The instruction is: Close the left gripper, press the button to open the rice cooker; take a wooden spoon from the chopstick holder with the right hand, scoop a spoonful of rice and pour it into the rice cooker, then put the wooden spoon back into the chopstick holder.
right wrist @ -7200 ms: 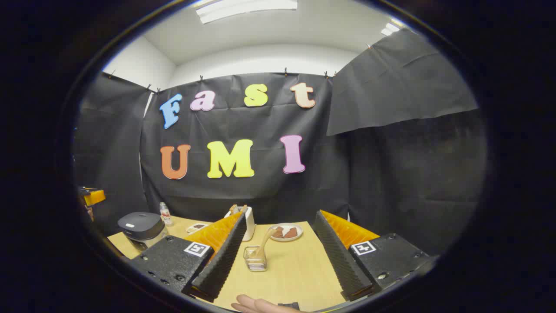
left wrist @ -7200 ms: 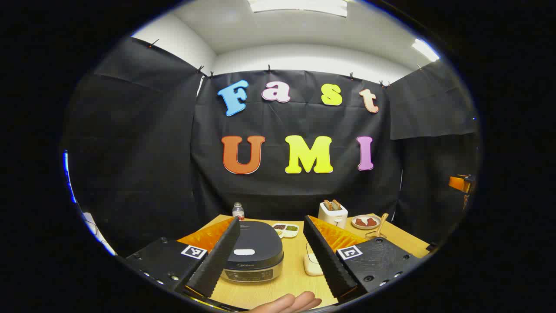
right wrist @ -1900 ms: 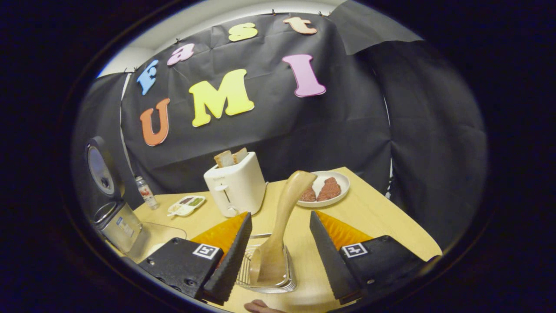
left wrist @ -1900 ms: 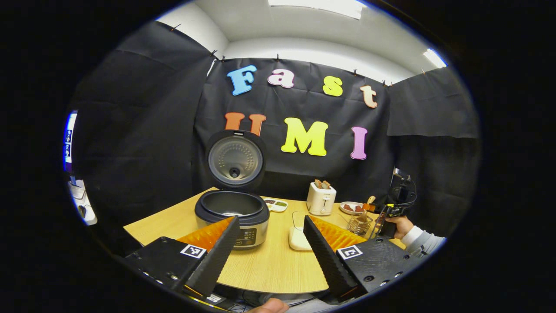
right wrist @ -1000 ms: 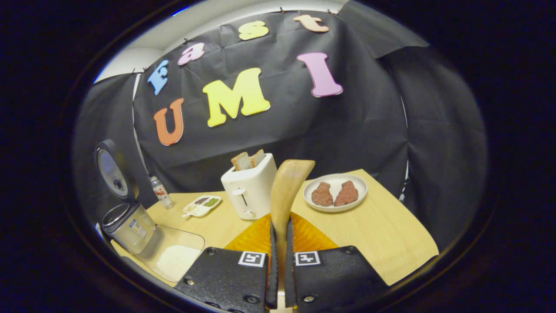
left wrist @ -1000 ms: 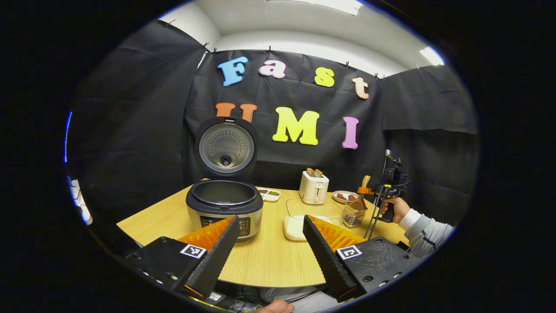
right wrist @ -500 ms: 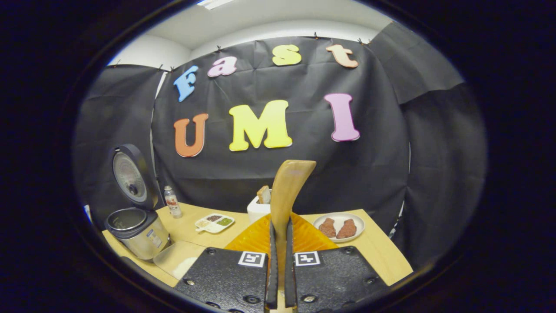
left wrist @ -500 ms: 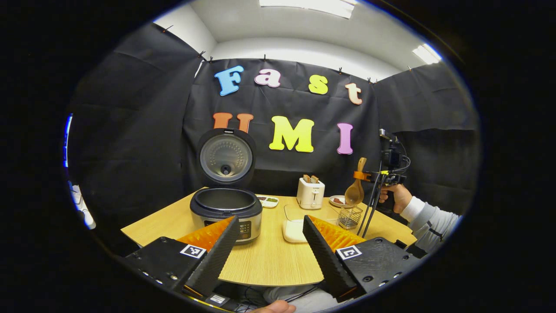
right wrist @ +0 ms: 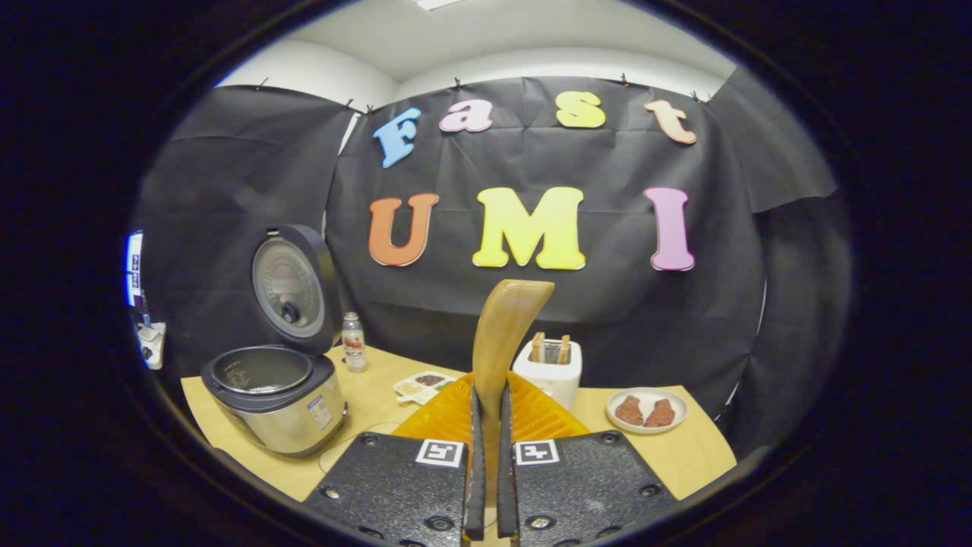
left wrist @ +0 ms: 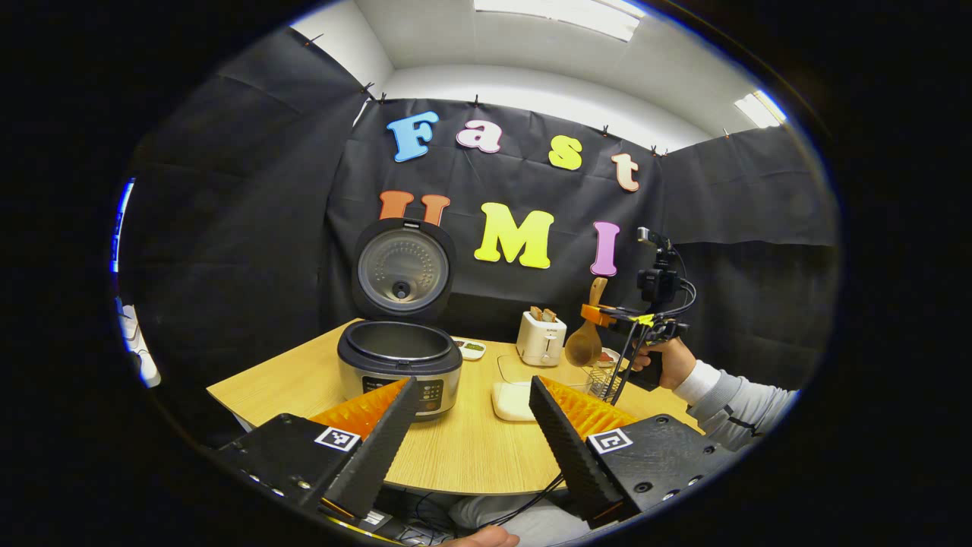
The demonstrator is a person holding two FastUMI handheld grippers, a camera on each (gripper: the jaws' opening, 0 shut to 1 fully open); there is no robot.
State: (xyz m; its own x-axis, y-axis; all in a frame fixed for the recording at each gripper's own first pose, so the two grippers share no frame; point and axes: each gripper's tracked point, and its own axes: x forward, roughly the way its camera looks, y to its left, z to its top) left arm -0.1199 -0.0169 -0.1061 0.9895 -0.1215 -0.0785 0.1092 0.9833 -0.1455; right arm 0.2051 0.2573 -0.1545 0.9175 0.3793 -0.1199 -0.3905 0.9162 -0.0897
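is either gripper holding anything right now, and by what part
The right gripper is shut on the wooden spoon, pinching its handle, bowl hanging below as seen in the left gripper view. The left gripper is open and holds nothing.

1 rice cooker (left wrist: 400, 368), 1 wooden spoon (left wrist: 585, 339), 1 chopstick holder (left wrist: 604, 381), 1 rice tray (left wrist: 512, 400), 1 toaster (left wrist: 540, 339) holding 2 bread slices (right wrist: 550, 347). Also 1 bottle (right wrist: 352, 342), 1 sectioned dish (right wrist: 423, 385), 1 plate (right wrist: 647, 422) with 2 meat pieces (right wrist: 644, 411).

Black cloth walls (left wrist: 250, 228) — white ceiling, lit panels (left wrist: 562, 7) — wooden table (left wrist: 471, 448).
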